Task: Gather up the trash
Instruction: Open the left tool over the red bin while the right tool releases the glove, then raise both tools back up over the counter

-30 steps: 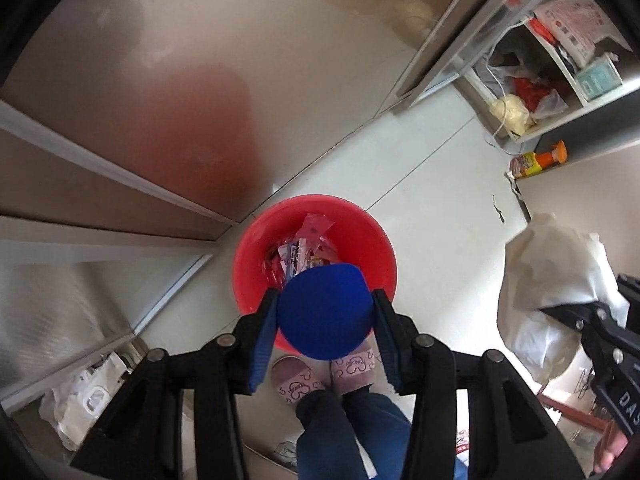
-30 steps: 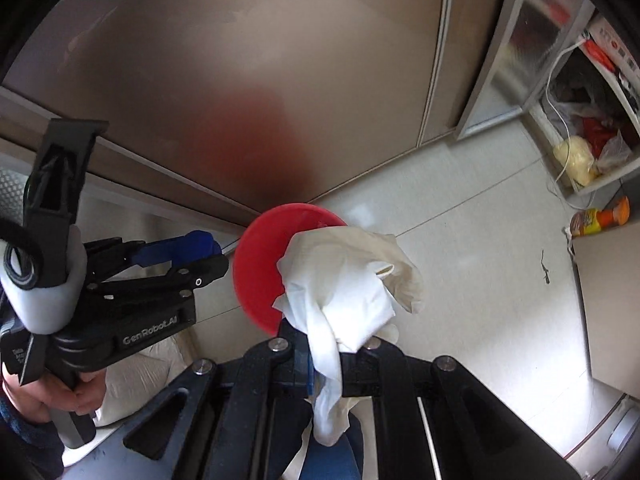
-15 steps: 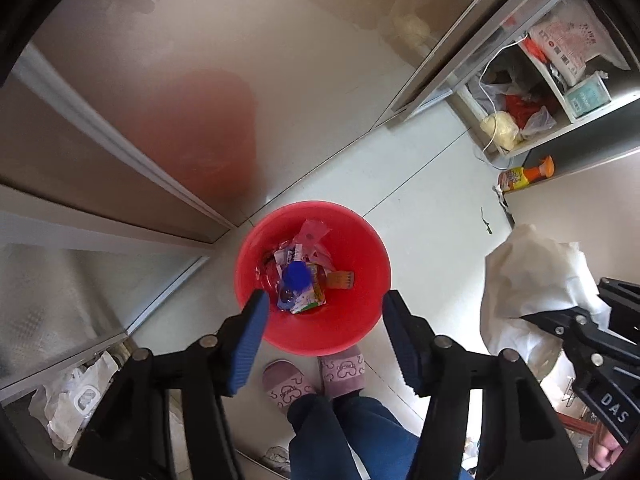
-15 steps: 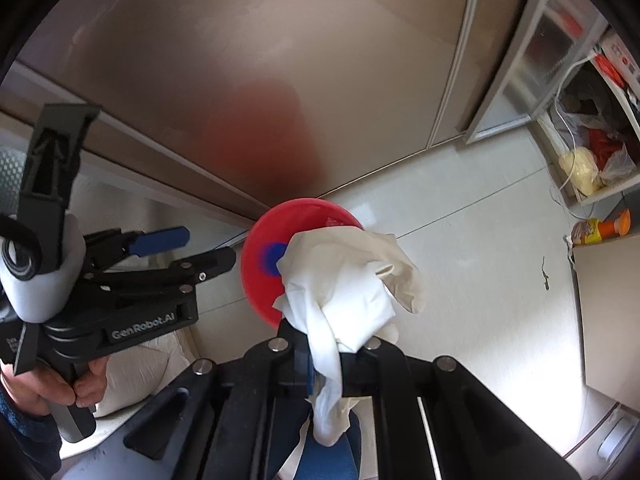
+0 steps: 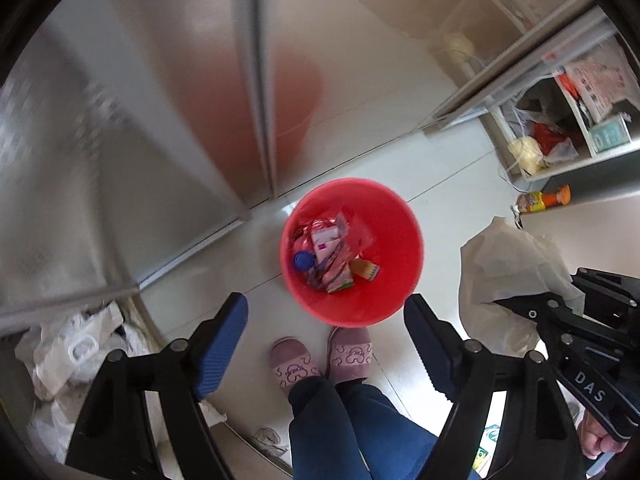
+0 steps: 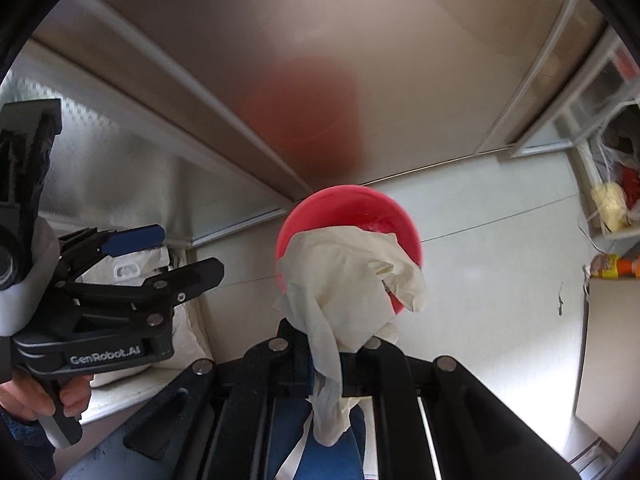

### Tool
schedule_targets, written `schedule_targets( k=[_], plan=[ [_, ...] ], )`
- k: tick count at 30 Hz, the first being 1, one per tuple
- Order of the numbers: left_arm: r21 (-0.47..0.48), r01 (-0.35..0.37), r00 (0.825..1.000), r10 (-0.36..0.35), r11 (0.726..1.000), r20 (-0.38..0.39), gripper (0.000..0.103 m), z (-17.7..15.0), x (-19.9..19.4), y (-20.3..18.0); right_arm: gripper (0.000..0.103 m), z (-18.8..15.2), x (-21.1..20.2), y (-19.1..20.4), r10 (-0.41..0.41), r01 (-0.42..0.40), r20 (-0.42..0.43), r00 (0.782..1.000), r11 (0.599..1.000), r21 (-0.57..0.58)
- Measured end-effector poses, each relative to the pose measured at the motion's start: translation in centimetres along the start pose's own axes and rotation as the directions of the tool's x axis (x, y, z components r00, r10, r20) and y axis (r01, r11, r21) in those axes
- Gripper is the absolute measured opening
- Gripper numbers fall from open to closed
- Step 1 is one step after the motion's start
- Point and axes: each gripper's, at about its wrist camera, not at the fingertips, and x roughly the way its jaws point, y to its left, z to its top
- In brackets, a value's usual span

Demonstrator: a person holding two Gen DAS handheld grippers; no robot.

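A red bin [image 5: 394, 240] stands on the pale floor below both grippers, holding wrappers and a blue cap [image 5: 303, 261]. My left gripper [image 5: 326, 322] hangs above and just left of the bin; its jaws are opening and nothing is between the blue pads [image 5: 222, 344]. My right gripper [image 6: 326, 356] is shut on a crumpled white tissue [image 6: 348, 280], which hangs over the bin's rim [image 6: 340, 202] and hides most of the inside. The left wrist view has the tissue [image 5: 512, 276] to the right of the bin. In the right wrist view the left gripper [image 6: 160, 256] is at left.
Brushed metal cabinet doors [image 5: 160, 120] rise right behind the bin. The person's feet in pink slippers [image 5: 320, 356] stand at its near side. White plastic bags [image 5: 68, 356] lie at left. An open shelf [image 5: 560, 136] with bags and an orange bottle [image 5: 544, 202] are at right.
The left gripper let go of the blue cap, which dropped into the bin, and its jaws spread wider. The right gripper brought the tissue closer over the bin.
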Motion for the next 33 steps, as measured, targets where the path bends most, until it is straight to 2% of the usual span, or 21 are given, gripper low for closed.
schedule_targets(
  k=[7, 11, 12, 13, 14, 15, 16, 17, 21, 23, 27, 33],
  plan=[
    [-0.049, -0.025, 1.000, 0.025, 0.998, 0.002, 0.082, -0.8, 0.0, 2.2, 0.006, 0.7, 2.0, 0.8, -0.026, 0.024, -0.028, 0.999, 0.998, -0.060],
    [-0.071, -0.027, 1.000, 0.027, 0.997, -0.001, 0.082, -1.0, 0.0, 3.1, 0.007, 0.9, 2.7, 1.6, -0.070, 0.069, -0.016, 0.997, 0.995, -0.078],
    [-0.072, -0.027, 1.000, 0.028, 0.997, 0.001, 0.082, -1.0, 0.0, 3.3, 0.010, 1.0, 2.8, 1.6, -0.083, 0.082, -0.013, 0.996, 0.994, -0.079],
    [-0.073, -0.031, 0.999, 0.032, 0.997, 0.003, 0.082, -1.0, -0.1, 3.4, 0.017, 0.9, 2.9, 1.8, -0.088, 0.087, -0.012, 0.996, 0.993, -0.077],
    [-0.073, -0.033, 0.999, 0.033, 0.997, 0.004, 0.082, -1.0, -0.2, 3.5, 0.029, 0.9, 3.0, 1.8, -0.092, 0.091, -0.010, 0.996, 0.993, -0.076],
    [-0.072, -0.031, 1.000, 0.031, 0.997, 0.004, 0.082, -1.0, -0.3, 3.6, 0.036, 0.9, 2.9, 1.8, -0.094, 0.093, -0.007, 0.996, 0.993, -0.076],
    [-0.073, -0.028, 1.000, 0.028, 0.997, 0.004, 0.082, -1.0, -0.4, 3.7, 0.050, 0.8, 2.7, 2.2, -0.093, 0.092, -0.003, 0.996, 0.993, -0.075],
    [-0.073, -0.025, 1.000, 0.025, 0.997, 0.003, 0.082, -1.0, -0.4, 3.7, 0.059, 0.8, 2.6, 2.1, -0.093, 0.092, 0.000, 0.996, 0.993, -0.073],
    [-0.060, -0.034, 0.999, 0.034, 0.998, 0.005, 0.083, -0.9, -1.0, 3.4, 0.063, 0.7, 2.2, 2.5, -0.105, 0.104, -0.016, 0.994, 0.992, -0.067],
    [-0.055, -0.042, 0.999, 0.042, 0.998, 0.006, 0.083, -0.8, -1.6, 3.1, 0.069, 0.6, 1.7, 2.5, -0.114, 0.112, -0.023, 0.993, 0.992, -0.064],
    [-0.044, -0.054, 0.998, 0.054, 0.998, 0.014, 0.083, -1.0, -3.9, 2.4, 0.074, 0.4, -0.5, 3.1, -0.138, 0.137, -0.005, 0.990, 0.988, -0.071],
    [-0.051, -0.062, 0.997, 0.064, 0.997, 0.038, 0.083, -1.8, -10.9, 1.0, 0.084, 0.3, -7.3, 4.6, -0.164, 0.167, 0.035, 0.986, 0.981, -0.095]
  ],
)
